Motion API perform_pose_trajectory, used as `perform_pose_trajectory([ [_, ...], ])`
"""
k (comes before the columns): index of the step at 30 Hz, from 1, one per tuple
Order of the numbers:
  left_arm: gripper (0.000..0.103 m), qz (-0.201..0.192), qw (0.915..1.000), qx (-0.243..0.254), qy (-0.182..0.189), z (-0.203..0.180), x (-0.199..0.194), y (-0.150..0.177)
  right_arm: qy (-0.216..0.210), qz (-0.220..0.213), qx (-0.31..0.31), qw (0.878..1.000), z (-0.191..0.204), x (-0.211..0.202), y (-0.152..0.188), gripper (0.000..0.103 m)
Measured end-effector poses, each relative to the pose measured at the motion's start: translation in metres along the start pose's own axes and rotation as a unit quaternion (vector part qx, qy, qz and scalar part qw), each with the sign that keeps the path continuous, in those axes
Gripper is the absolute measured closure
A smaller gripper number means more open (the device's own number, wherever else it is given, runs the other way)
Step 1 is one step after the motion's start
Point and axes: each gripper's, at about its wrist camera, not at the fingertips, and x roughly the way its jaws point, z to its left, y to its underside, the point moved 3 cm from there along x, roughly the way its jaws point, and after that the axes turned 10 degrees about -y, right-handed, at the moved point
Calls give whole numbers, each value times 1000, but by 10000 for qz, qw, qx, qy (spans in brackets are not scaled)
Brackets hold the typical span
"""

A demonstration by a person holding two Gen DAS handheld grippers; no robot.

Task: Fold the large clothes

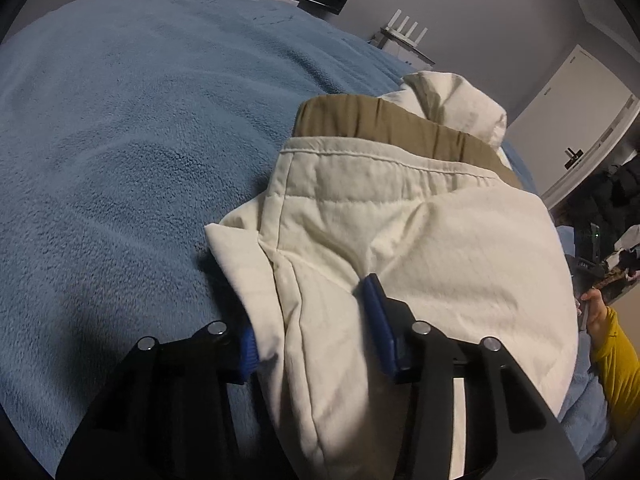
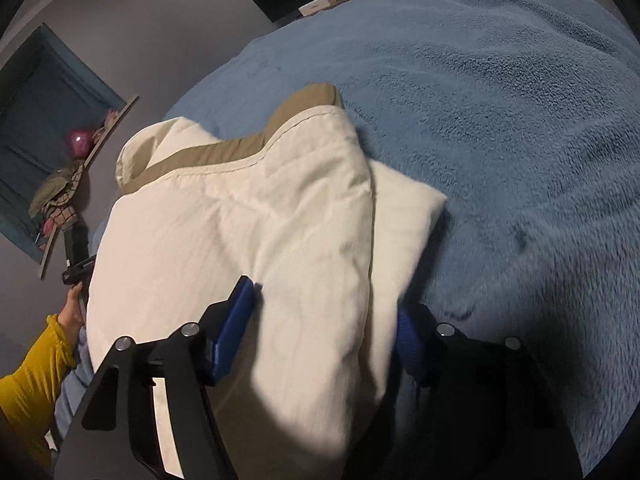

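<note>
Left gripper [image 1: 316,326]: jaws spread wide, blue pads on either side of a fold of the cream garment [image 1: 420,248]. The cloth runs between the pads, but they are not pinched onto it; the right pad [image 1: 376,320] rests against the fabric, and the left pad is half hidden under the edge of the cloth. Whether it is actually gripping, can't tell; the gap looks too wide for a clamp.

Right gripper [image 2: 326,330]: same picture, jaws wide apart with the cream garment [image 2: 248,240] bunched between the blue pads. The left pad [image 2: 234,320] lies on top of the fabric, and the right one is mostly covered by the cloth's edge. No visible pinch.

The garment is a thick folded bundle with several layers stacked. A tan lining or waistband strip [image 1: 384,124] shows at the far edge under a stitched cream hem, and is also seen in the right view [image 2: 224,156]. A loose cream corner sticks out sideways on the outer side in each view.

The bundle lies on a bed covered with a blue fleece blanket [image 1: 140,140], near the edge of the bed closest to the person. The rest of the blanket extends beyond it.

A yellow sleeve [image 1: 616,372] and the hand holding the other gripper's handle are visible at the frame edge in both views. Behind are grey walls, a white door [image 1: 576,100] and a router with antennas [image 1: 408,32] on a shelf.
</note>
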Motion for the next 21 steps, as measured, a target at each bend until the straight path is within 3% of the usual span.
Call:
perform_pose_trajectory([
  [5, 60, 29, 10000, 2, 70, 5, -1, 3, -19, -2, 206, 9998, -11, 5, -6, 43],
  [10, 56, 101, 9996, -192, 163, 7, 14, -4, -460, -342, 794, 9952, -32, 20, -18, 45],
  [12, 59, 51, 9998, -149, 89, 5, 14, -4, -573, -429, 867, 9937, -30, 26, -20, 70],
  [13, 62, -10, 10000, -64, 75, 2, 10, -4, -584, -449, 773, 9943, -26, 26, -20, 75],
  [15, 82, -199, 9997, 136, 30, -7, -1, -5, -444, -548, 423, 9966, -11, 18, -20, 88],
  [18, 90, -484, 9985, 237, -35, -17, -22, -4, 41, -756, -187, 9970, 18, 5, -15, 92],
  [21, 91, -805, 9965, 193, 87, -24, -49, -3, 539, -1044, -888, 9891, 53, -11, -10, 94],
])
